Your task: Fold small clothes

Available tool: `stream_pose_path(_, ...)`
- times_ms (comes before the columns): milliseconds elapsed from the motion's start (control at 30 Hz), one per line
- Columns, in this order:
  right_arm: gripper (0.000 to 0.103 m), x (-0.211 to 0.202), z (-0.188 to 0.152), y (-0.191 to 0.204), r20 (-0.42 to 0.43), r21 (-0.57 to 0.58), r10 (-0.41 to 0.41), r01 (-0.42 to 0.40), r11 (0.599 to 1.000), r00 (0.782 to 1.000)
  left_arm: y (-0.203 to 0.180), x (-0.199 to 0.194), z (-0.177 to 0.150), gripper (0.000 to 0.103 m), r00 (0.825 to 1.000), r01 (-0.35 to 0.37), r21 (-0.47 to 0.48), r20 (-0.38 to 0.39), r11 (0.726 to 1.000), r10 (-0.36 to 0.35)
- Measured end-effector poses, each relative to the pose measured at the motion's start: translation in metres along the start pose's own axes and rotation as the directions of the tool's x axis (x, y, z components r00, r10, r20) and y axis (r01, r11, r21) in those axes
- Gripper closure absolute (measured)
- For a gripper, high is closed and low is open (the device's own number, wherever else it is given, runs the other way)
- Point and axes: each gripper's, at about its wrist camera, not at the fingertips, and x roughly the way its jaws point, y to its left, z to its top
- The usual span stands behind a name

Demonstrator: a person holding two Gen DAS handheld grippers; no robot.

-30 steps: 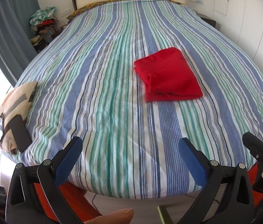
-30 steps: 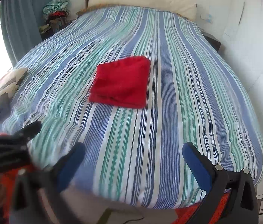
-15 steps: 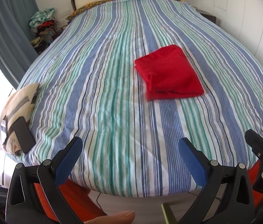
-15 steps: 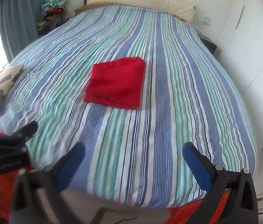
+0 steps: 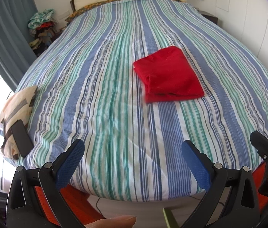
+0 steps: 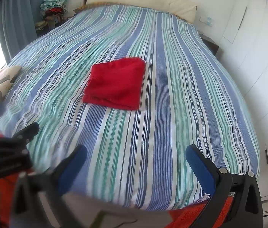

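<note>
A red garment (image 5: pixel 169 75) lies folded into a neat rectangle near the middle of the striped bed (image 5: pixel 103 98). It also shows in the right wrist view (image 6: pixel 115 83). My left gripper (image 5: pixel 133 161) is open and empty, held above the foot edge of the bed, well short of the garment. My right gripper (image 6: pixel 136 163) is open and empty too, also back over the foot edge. Each gripper appears at the side of the other's view.
A patterned cushion (image 5: pixel 14 114) with a dark phone (image 5: pixel 20 137) on it sits at the bed's left front corner. A pile of clothes (image 5: pixel 41 25) stands far left by the curtain. White wardrobe doors (image 6: pixel 257 43) run along the right.
Both grippers have drawn back and slightly up from the bed, so the folded red garment looks a little farther away. Nothing was grasped or released.
</note>
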Motion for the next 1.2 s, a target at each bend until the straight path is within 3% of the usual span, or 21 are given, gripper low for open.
stream_pose_path(1000, 0.001, -0.0033, 0.0015, -0.0062, -0.007, 0.01, -0.001, 0.001, 1.0, 1.0, -0.0024, -0.0016, 0.0006, 0.001, 1.0, 0.013, 0.005, 0.01, 1.0, -0.013)
stream_pose_path(1200, 0.001, -0.0032, 0.0017, -0.0064, -0.005, 0.014, 0.0, 0.0, 1.0, 1.0, -0.0065, -0.0085, 0.0002, 0.001, 0.999, 0.005, 0.02, 0.044, 1.0, -0.006)
